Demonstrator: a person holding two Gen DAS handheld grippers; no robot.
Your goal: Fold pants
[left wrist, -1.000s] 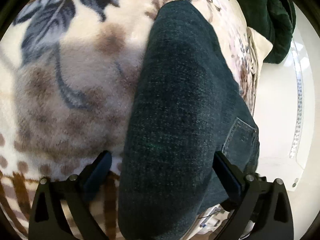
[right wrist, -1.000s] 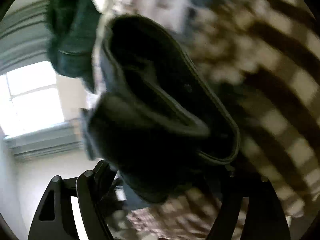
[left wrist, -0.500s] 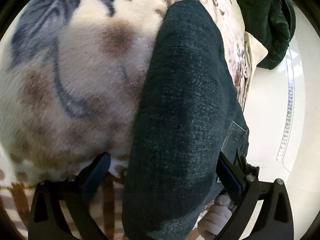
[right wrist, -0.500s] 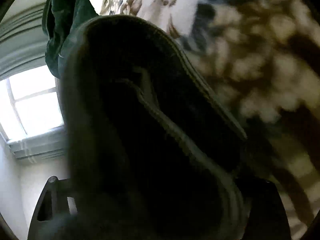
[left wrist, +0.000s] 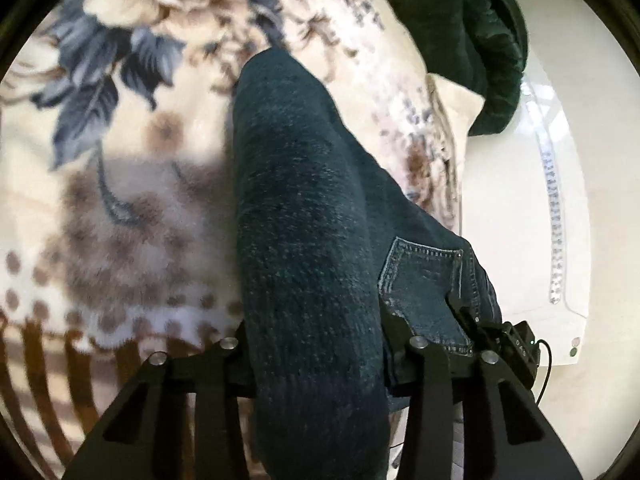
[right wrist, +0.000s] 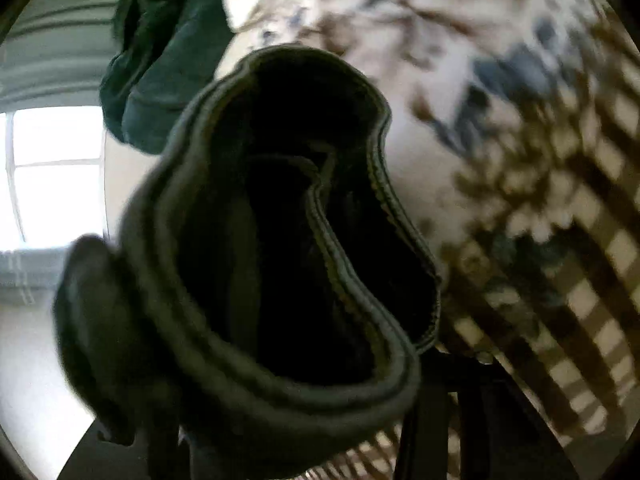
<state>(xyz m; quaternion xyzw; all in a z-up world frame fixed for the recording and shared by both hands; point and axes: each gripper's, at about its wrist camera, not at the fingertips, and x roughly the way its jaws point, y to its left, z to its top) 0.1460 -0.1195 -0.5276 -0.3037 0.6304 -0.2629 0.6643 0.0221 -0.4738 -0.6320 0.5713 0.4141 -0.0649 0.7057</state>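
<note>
Dark blue jeans [left wrist: 304, 240] lie in a folded bundle on a floral blanket [left wrist: 120, 160], running away from the camera; a back pocket [left wrist: 424, 280] shows at the right. My left gripper [left wrist: 316, 344] has closed in on the thick fold and grips it. In the right wrist view the jeans' hemmed edges [right wrist: 280, 260] fill the frame close to the lens and hide my right gripper [right wrist: 288, 420]; its jaws seem clamped on the cloth.
A dark green garment [left wrist: 460, 40] lies at the blanket's far right corner, also in the right wrist view [right wrist: 160, 72]. A white surface [left wrist: 540, 240] lies beyond the blanket's right edge. A window [right wrist: 52, 176] is at the left.
My left gripper's jaws have closed from wide open onto the jeans fold. The right gripper has shifted with the jeans; the view is blurred by motion.
</note>
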